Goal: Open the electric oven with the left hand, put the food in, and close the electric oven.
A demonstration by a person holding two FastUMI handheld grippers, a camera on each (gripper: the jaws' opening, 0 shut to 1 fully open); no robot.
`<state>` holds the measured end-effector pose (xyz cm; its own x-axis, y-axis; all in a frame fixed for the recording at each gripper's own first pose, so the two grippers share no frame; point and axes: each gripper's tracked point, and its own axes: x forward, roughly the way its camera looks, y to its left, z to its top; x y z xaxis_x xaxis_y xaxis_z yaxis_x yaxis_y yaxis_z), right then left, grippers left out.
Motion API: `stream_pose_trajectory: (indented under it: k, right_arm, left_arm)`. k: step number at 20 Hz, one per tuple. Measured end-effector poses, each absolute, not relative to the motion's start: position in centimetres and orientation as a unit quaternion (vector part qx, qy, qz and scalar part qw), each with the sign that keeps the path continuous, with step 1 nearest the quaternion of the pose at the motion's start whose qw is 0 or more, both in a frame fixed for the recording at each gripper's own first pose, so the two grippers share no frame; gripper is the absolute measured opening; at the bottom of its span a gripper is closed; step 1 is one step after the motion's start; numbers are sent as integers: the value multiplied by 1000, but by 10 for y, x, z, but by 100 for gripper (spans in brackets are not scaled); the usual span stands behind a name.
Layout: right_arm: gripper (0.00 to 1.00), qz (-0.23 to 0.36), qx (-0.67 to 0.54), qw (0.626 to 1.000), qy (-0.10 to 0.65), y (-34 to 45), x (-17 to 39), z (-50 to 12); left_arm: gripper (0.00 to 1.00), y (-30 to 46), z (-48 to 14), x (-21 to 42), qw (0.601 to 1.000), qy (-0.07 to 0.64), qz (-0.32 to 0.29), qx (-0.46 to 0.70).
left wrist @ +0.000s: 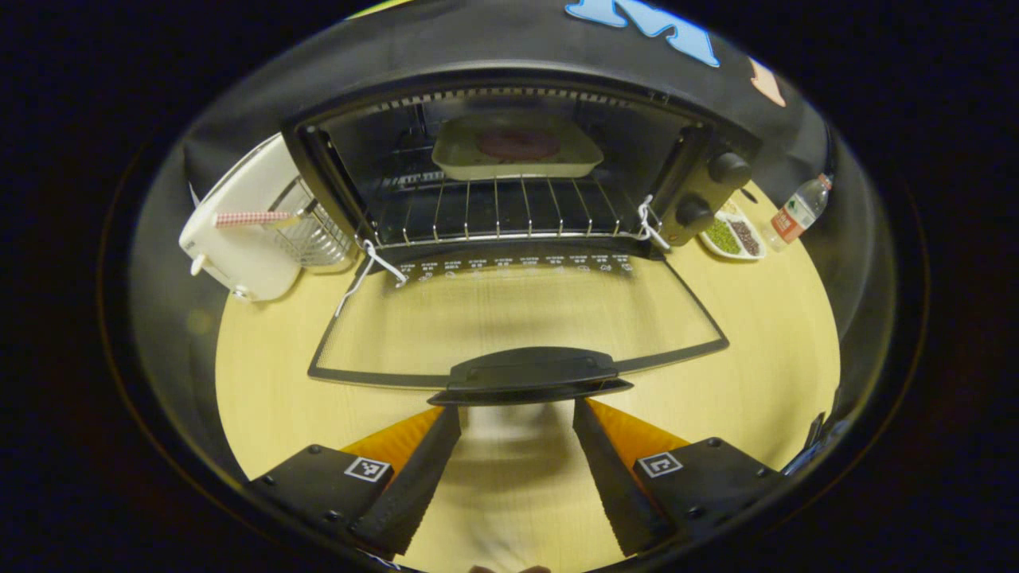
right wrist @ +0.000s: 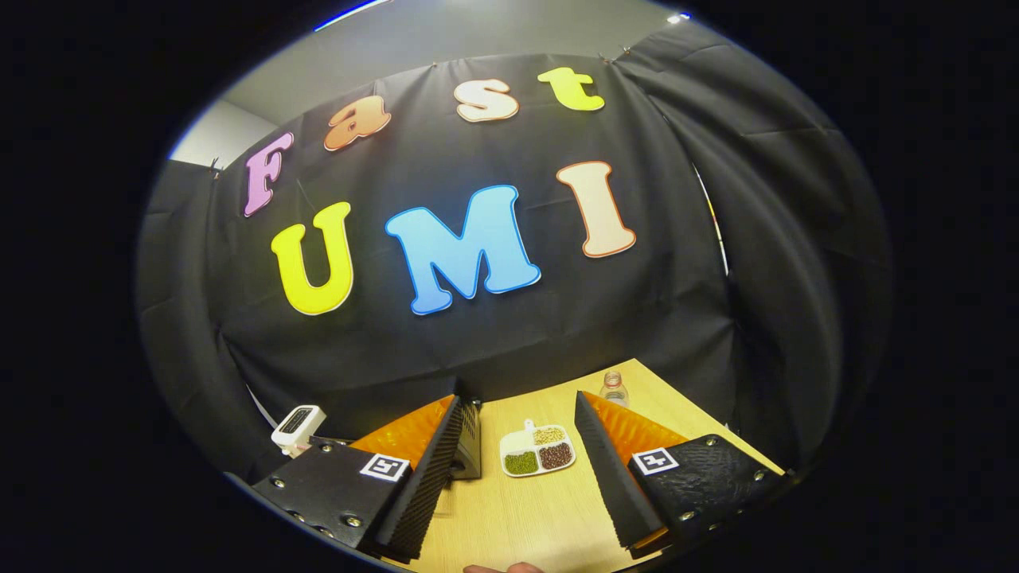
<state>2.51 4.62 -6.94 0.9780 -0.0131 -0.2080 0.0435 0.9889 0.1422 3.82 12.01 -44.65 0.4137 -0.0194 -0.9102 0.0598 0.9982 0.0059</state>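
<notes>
Left gripper (left wrist: 516, 446): jaws apart, nothing held. Door handle (left wrist: 529, 374) seen just ahead, centred between fingers, long axis crosswise to them. Door (left wrist: 517, 318) lies fully down. Food tray (left wrist: 516, 147) already on rack inside oven (left wrist: 720, 187). Right gripper (right wrist: 516, 469): jaws apart, empty, judged farther from handle.

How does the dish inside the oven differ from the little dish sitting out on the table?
The tray in the oven is a plain rectangle holding one dark round piece of food; the divided dish on the table has compartments with green, brown and pale grains. The tray rests on the wire rack; the divided dish lies beside the oven. Both are pale and shallow.
</notes>
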Motion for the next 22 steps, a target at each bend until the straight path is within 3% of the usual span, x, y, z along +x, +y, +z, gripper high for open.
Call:
stream_pose_trajectory:
  k: [2, 6, 12, 13, 15, 17, 19, 22]
  right_arm:
    - [87, -16, 64, 992, 106, 42, 26, -73]
    - [87, -23, 80, 990, 115, 40, 28, -79]
    - [87, -38, 77, 990, 109, 33, 31, -73]
    - [87, -41, 74, 990, 110, 31, 32, -74]
    - [87, -48, 71, 989, 117, 26, 32, -79]
    - [87, -50, 71, 989, 121, 23, 35, -82]
    - [87, -51, 68, 989, 118, 19, 37, -84]
    - [87, -45, 57, 992, 100, 21, 40, -77]
  left_arm:
    - [100, 119, -435, 38, 847, 531, -25, 17]
    - [97, 118, -426, 39, 851, 525, -25, 17]
    - [100, 115, -408, 55, 867, 497, -27, 28]
    - [94, 115, -403, 59, 869, 493, -25, 29]
    - [100, 114, -397, 64, 873, 486, -23, 24]
    - [97, 114, -392, 67, 880, 474, -21, 22]
    - [97, 111, -377, 78, 899, 437, -28, 16]
    - [97, 111, -319, 88, 945, 325, -21, 25]
